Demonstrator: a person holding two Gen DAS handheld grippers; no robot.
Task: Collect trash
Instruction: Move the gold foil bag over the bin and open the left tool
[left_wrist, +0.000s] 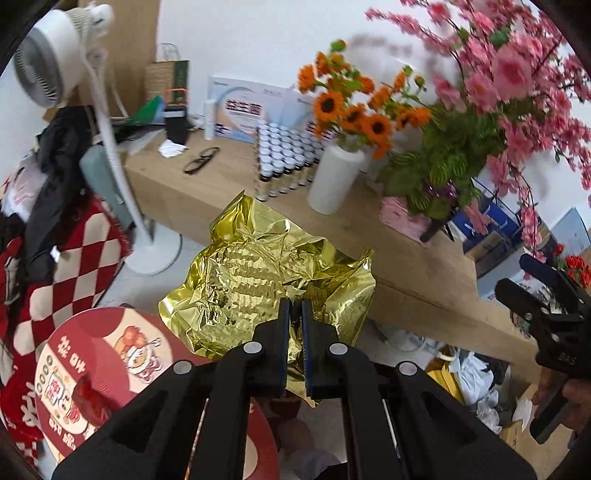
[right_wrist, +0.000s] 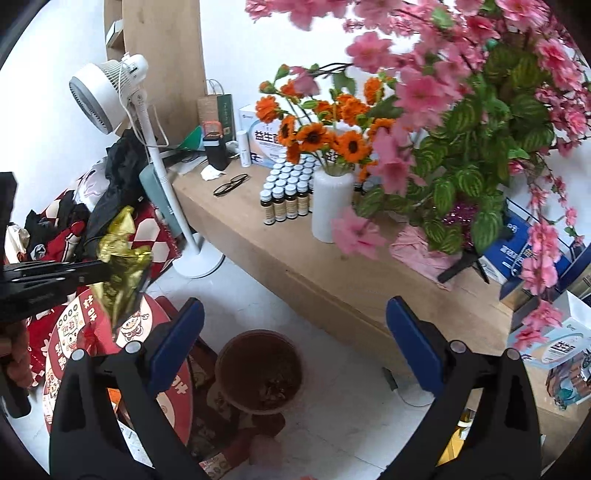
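Left of the bench, a white pedestal fan stands on the floor w/ dark clothes and a red-and-white checked cloth piled beside it. Left gripper is clamped on a crumpled gold foil wrapper, held in the air above a round red printed lid and off the floor; in the right wrist view that wrapper hangs from the black jaws at the far left. On the wooden bench, near its left end, lie black glasses; toward the middle, rows of small brown bottles stand just beside a white vase of orange flowers, then a leafy plant w/ pink blossoms toward the right end. Right gripper is spread wide, nothing between its blue pads, above a brown pot on the white floor.
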